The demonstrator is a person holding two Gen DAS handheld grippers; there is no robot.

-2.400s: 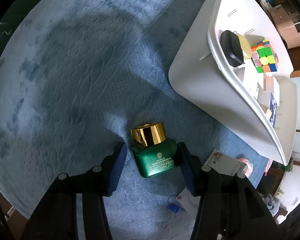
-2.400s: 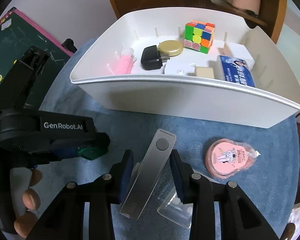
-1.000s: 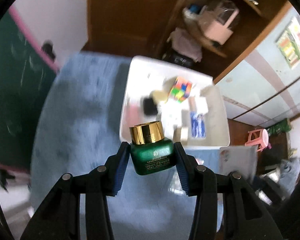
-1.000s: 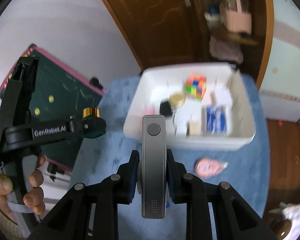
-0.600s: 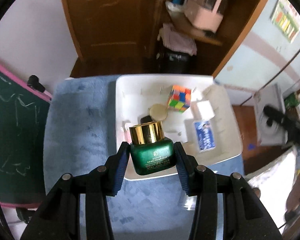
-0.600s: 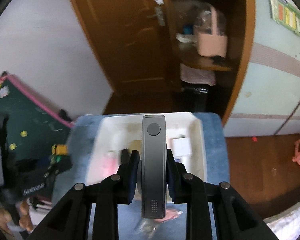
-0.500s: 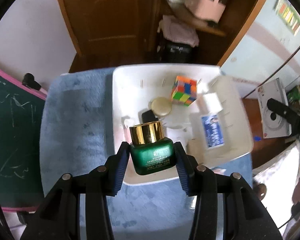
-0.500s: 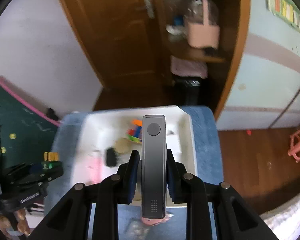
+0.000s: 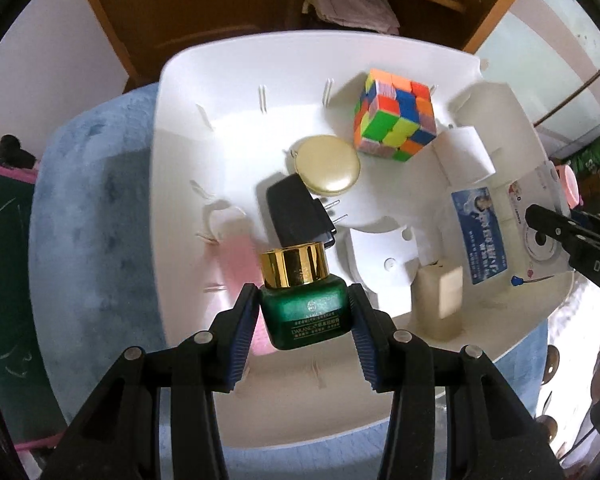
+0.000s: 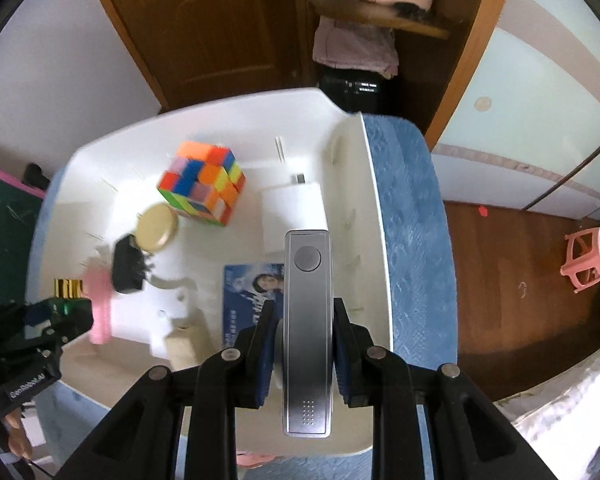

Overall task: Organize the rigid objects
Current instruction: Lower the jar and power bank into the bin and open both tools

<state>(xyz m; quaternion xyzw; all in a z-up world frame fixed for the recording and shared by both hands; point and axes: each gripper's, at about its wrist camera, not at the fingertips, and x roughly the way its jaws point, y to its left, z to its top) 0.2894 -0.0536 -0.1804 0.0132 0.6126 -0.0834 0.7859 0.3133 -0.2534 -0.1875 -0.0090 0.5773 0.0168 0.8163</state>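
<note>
L gripper [image 9: 305,312] pinches a green glass jar [image 9: 305,312] w/ shiny gold cap, upright between the blue ribbed pads, held over the near-left part of the white plastic bin [image 9: 180,128]. R gripper [image 10: 305,344] clamps a slim grey metallic remote-like bar [image 10: 308,312] w/ a round button, over the bin's right side. In the bin: Rubik's cube [image 9: 396,120], round gold lid [image 9: 327,165], black charger plug [image 9: 296,216], blue-label box [image 9: 478,236]. A pink item beside the jar is blurred, can't ID. Bin sits on quilted blue cloth [image 9: 92,216].
</note>
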